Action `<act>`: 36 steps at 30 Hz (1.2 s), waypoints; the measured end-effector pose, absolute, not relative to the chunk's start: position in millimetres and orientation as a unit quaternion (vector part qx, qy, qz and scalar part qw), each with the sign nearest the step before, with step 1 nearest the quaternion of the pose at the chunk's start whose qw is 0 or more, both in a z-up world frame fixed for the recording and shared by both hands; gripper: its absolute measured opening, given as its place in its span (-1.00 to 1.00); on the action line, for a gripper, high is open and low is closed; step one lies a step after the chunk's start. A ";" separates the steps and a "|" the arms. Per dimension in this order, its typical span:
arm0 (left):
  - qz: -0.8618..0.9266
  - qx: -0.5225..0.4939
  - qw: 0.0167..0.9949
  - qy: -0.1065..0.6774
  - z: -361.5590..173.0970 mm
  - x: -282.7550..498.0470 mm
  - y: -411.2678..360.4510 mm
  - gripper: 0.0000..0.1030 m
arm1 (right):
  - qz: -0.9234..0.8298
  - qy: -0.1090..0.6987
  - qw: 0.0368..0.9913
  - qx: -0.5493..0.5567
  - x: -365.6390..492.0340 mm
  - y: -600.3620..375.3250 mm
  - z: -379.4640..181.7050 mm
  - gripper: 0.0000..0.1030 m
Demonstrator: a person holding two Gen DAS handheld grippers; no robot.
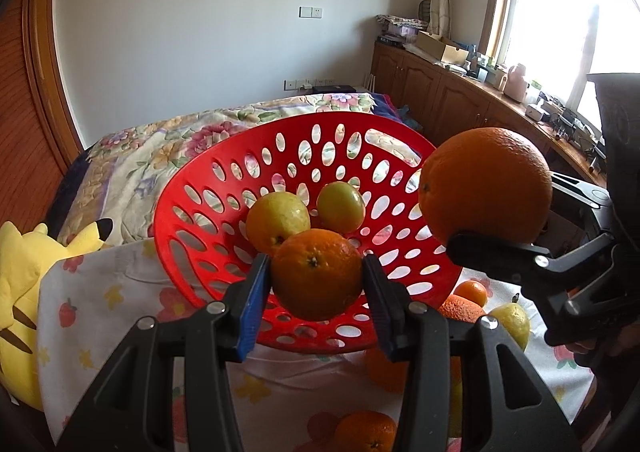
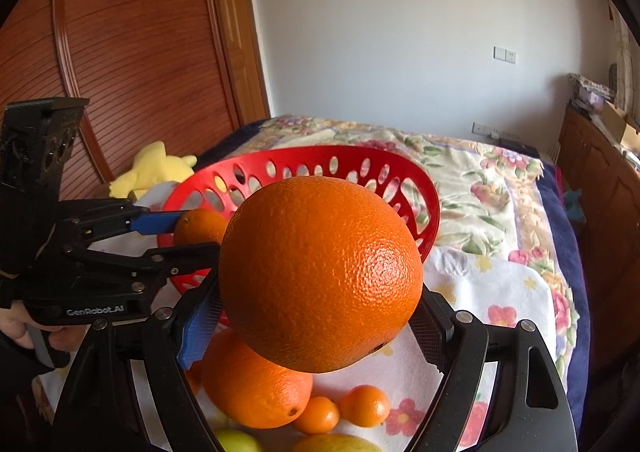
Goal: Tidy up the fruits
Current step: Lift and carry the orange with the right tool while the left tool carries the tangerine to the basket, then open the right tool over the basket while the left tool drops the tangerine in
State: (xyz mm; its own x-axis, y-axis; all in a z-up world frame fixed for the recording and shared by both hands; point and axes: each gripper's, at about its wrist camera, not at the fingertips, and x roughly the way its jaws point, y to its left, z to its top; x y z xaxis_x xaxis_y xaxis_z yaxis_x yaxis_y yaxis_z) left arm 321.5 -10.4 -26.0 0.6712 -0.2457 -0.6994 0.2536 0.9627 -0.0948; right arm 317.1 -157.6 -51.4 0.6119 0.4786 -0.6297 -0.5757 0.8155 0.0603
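Observation:
A red perforated basket [image 1: 192, 188] stands tilted on a fruit-print cloth; it also shows in the right wrist view [image 2: 430, 212]. Two yellow-green fruits [image 1: 278, 218] lie inside it. My left gripper [image 1: 316, 284] is shut on a small orange [image 1: 316, 272] and holds it over the basket's near side. My right gripper [image 2: 316, 316] is shut on a large orange [image 2: 320, 272], held in the air at the basket's right rim; this orange also shows in the left wrist view [image 1: 486, 188].
Loose oranges [image 2: 256, 384], small tangerines [image 2: 364, 406] and yellow-green fruits [image 1: 512, 320] lie on the cloth [image 2: 500, 292] below the grippers. A yellow plush toy [image 1: 20, 292] sits at the left. A floral bedspread [image 1: 180, 140] lies behind; wooden cabinets [image 1: 440, 92] stand at the right.

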 end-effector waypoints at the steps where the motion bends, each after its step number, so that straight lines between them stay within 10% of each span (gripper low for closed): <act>1: -0.136 0.006 0.914 0.383 -26.5 321.8 -10.9 -0.11 | 0.293 0.331 0.894 -0.071 319.1 -158.5 -52.8 0.64; 36: -0.106 -0.011 0.926 0.363 -5.5 246.0 39.2 0.10 | 0.269 0.376 0.882 -0.087 348.2 -112.8 -76.8 0.65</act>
State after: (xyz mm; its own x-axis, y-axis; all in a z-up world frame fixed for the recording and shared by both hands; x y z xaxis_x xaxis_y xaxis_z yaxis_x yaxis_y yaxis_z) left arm 246.0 39.2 -5.5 0.7141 -0.2045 -0.6695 0.1878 0.9773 -0.0982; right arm 348.2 -112.8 -76.8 0.5722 0.4094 -0.7106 -0.5399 0.8403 0.0494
